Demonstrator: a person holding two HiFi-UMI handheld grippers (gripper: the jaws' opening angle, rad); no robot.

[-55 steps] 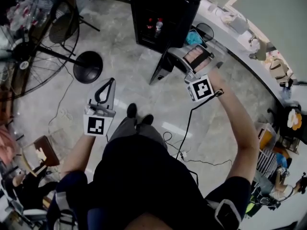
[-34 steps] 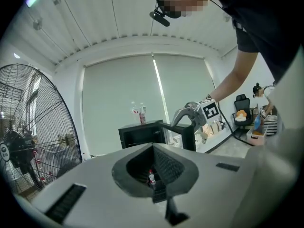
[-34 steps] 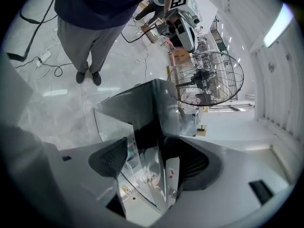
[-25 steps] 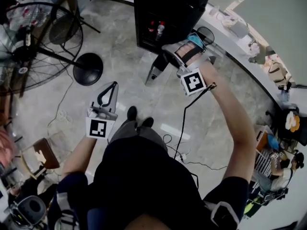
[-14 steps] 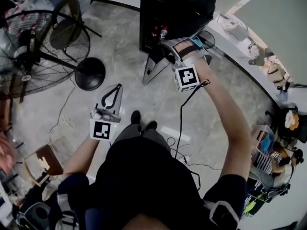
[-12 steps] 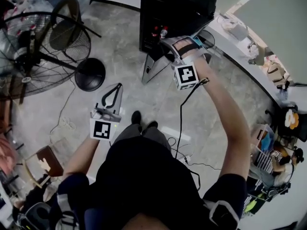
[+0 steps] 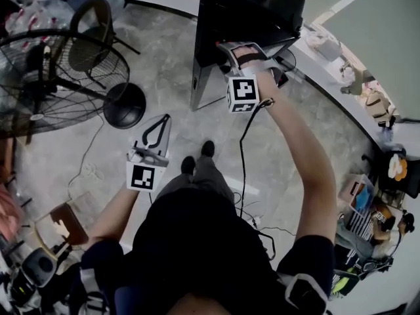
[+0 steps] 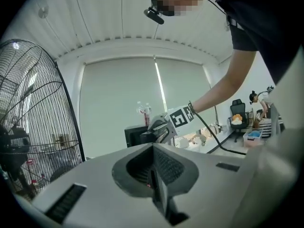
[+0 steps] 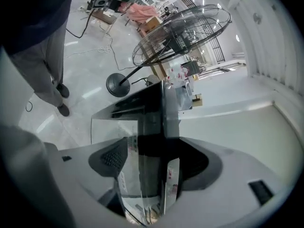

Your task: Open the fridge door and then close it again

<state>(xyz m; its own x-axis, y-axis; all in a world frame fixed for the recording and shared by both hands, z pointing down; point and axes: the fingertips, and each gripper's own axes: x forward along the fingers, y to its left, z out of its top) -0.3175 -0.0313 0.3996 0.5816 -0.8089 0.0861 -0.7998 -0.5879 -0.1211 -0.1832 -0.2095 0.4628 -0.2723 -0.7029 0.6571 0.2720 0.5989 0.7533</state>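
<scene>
A black fridge [image 7: 252, 8] stands at the top of the head view, its glass door [image 7: 209, 81] partly ajar at the left. My right gripper [image 7: 226, 48] is shut on the door's free edge. In the right gripper view the dark frame and glass of the door [image 9: 152, 122] fill the gap between the jaws of the right gripper [image 9: 152, 160]. My left gripper [image 7: 161, 120] hangs over the floor left of the fridge, shut and empty. The left gripper [image 8: 153, 148] points level towards the fridge [image 8: 135, 136] and the right gripper [image 8: 159, 129].
A large standing fan [image 7: 46, 77] with a round black base [image 7: 125, 105] stands at the left, a chair [image 7: 92, 31] behind it. A cluttered white counter [image 7: 341, 77] runs along the right. A black cable [image 7: 246, 176] trails over the floor beside the person's shoes [image 7: 197, 159].
The door has swung from wide open towards the fridge, with my right gripper moving left and forward on its edge. The left gripper drifted slightly forward, still shut.
</scene>
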